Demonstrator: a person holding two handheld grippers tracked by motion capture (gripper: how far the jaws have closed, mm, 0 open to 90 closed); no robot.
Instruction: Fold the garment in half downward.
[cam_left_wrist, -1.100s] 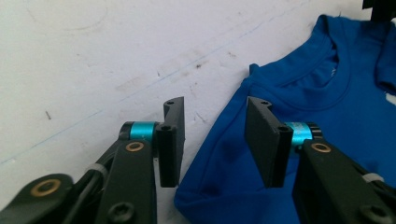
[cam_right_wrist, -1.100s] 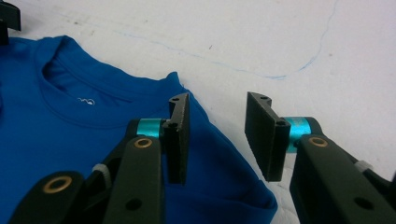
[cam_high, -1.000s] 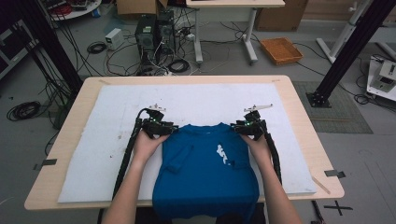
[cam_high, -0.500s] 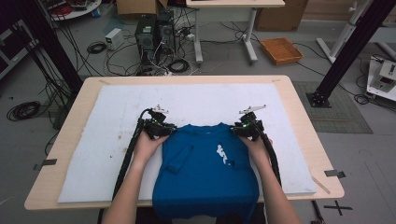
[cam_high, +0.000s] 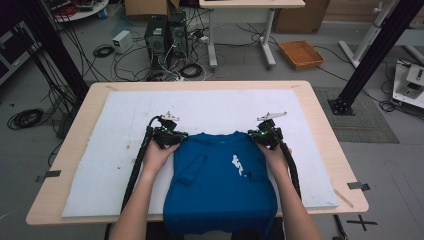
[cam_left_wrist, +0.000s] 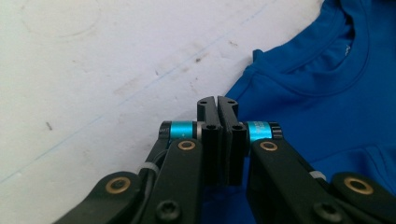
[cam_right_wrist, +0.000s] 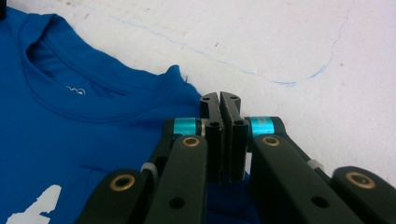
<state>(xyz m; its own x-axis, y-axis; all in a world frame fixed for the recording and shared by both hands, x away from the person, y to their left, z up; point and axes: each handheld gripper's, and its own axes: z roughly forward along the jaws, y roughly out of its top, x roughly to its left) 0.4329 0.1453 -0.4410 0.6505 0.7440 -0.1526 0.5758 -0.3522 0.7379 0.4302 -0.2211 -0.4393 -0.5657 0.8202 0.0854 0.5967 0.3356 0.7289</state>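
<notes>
Both hands reach forward, level; the left gripper (cam_high: 167, 134) and right gripper (cam_high: 265, 136) have just closed, fingers pinching the blue shirt's (cam_high: 222, 180) shoulders.

- Blue cotton T-shirt (cam_high: 220, 182) lies on white padded mat (cam_high: 100, 165), between left gripper (cam_high: 167, 136) and right gripper (cam_high: 264, 136).
- Left gripper at shirt's left shoulder corner; right gripper at right shoulder.
- Collar (cam_right_wrist: 70, 88) midway between both tools.
</notes>
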